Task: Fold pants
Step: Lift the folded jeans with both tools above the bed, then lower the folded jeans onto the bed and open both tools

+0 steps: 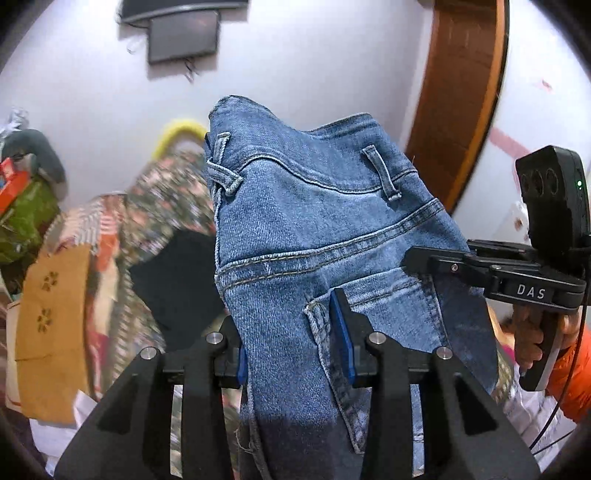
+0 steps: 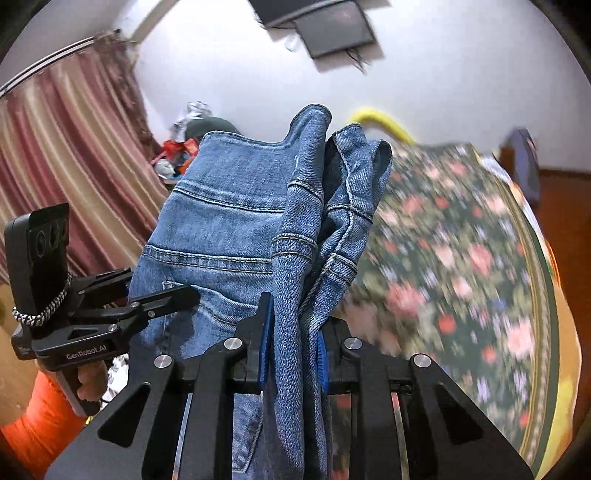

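Blue jeans (image 1: 314, 229) hang in the air, held at the waistband end by both grippers. My left gripper (image 1: 295, 347) is shut on the denim by the back pocket. My right gripper (image 2: 293, 343) is shut on a bunched fold of the jeans (image 2: 236, 221). In the left wrist view the right gripper (image 1: 436, 264) bites the jeans' right edge. In the right wrist view the left gripper (image 2: 162, 299) clamps the jeans' left edge. The legs hang below, out of sight.
A bed with a floral cover (image 2: 461, 266) lies below and to the right. Piled clothes and bags (image 1: 74, 258) sit at the left. A wooden door frame (image 1: 461, 110), a curtain (image 2: 66, 155) and a wall screen (image 2: 332, 29) surround.
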